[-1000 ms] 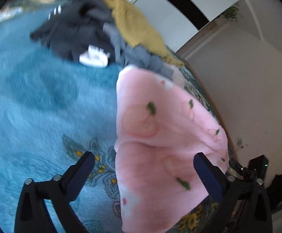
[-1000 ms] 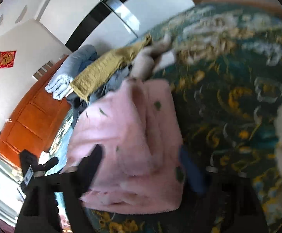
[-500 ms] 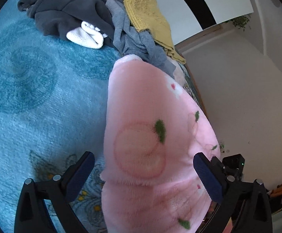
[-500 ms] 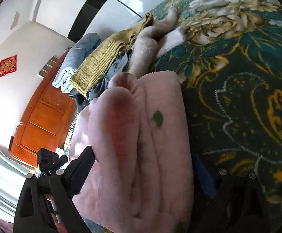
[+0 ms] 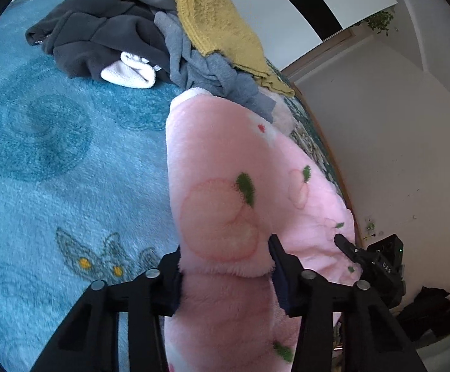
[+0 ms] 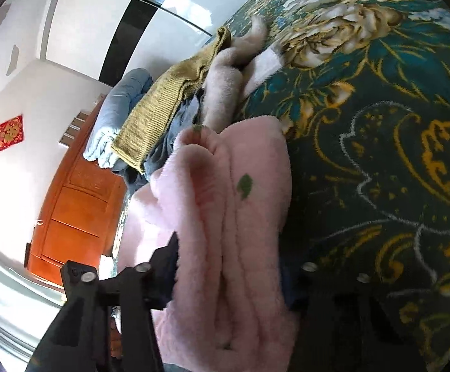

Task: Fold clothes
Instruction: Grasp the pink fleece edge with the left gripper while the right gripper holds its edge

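Observation:
A folded pink fleece garment (image 5: 240,186) with peach and green leaf prints lies on the bed. My left gripper (image 5: 225,266) is shut on its near thick edge. The same pink garment (image 6: 225,217) fills the right wrist view, stacked in several layers. My right gripper (image 6: 228,276) is shut on those layers from the opposite side. The right gripper's body (image 5: 377,263) shows past the garment in the left wrist view.
A pile of unfolded clothes lies beyond: a dark grey hoodie (image 5: 107,31), a mustard knit (image 5: 218,21), a grey garment (image 5: 200,68) and a white sock (image 5: 128,74). The blue fleece blanket (image 5: 54,155) spreads left. The floral bedspread (image 6: 380,155) spreads right. An orange wooden door (image 6: 76,217) stands behind.
Both grippers have moved in onto the pink garment and closed from wide open to gripping its edges. The garment now looks bunched between the fingers.

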